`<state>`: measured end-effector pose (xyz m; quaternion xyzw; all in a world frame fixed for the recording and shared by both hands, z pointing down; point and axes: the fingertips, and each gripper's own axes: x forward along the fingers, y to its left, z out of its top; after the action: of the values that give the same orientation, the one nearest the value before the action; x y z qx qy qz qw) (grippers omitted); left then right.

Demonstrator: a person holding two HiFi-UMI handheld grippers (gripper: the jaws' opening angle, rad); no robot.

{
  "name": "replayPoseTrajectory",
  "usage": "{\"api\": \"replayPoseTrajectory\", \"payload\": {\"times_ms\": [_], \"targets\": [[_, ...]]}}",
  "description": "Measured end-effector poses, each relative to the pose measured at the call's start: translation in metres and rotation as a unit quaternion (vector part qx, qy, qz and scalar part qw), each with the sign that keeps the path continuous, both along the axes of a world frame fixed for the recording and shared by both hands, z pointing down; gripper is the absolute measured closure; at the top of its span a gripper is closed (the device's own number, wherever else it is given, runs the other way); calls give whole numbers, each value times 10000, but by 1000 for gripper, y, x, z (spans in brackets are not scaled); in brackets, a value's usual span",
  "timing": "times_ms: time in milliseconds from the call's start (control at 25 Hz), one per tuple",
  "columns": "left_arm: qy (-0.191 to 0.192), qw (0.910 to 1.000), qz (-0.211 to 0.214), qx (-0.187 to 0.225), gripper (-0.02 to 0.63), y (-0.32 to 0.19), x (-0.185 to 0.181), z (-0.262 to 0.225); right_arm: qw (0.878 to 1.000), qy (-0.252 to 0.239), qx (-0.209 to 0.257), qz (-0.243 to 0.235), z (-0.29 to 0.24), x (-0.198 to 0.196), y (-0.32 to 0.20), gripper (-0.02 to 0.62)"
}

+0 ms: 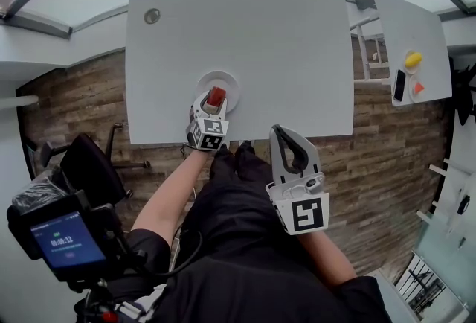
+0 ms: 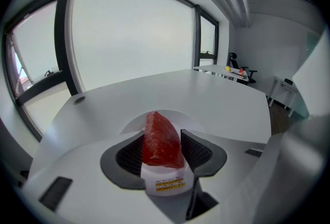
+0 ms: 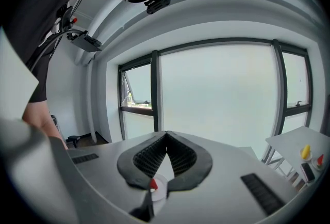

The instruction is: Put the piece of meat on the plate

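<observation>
Left claw (image 2: 161,134), pitched down over the near edge of the table (image 1: 282,53), stands partly open with the meat (image 2: 161,140) upright between its ribbed pads. A thin gap shows along the red slab's right side, so the pads flank it rather than pinch it. The meat stands on the plate (image 2: 193,118), a small white disc set close to the table's near edge, and the head view shows the red piece (image 1: 216,97) inside the plate's rim (image 1: 230,80) with the claw (image 1: 210,107) reaching in from the person's side. Right claw (image 3: 166,134) is closed tip to tip with nothing in it. It is held off the table above the person's lap (image 1: 280,132), aimed across the tabletop, with plate and meat just visible through the slot below its pads. The rest of the white table is bare apart from a round grommet (image 1: 152,16) at its far left corner. A second white table (image 1: 428,31) to the right carries a yellow item (image 1: 413,59), a dark phone (image 1: 399,85) and a small red item (image 1: 418,88). Wood floor (image 1: 401,158) lies beneath, and a black chair (image 1: 89,165) stands to the left.
</observation>
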<state>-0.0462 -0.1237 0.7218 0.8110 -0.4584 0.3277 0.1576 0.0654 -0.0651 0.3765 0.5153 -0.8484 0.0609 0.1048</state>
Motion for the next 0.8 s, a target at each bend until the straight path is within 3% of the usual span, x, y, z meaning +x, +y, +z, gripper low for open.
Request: {"api": "replayPoseTrajectory", "payload": {"times_ms": [200, 800], "targets": [[63, 9999, -56, -55, 411, -3, -1, 0, 9996, -7, -75, 266, 1, 14, -3, 591], [94, 9997, 46, -220, 383, -4, -4, 6, 9995, -109, -135, 269, 3, 13, 1, 591]]}}
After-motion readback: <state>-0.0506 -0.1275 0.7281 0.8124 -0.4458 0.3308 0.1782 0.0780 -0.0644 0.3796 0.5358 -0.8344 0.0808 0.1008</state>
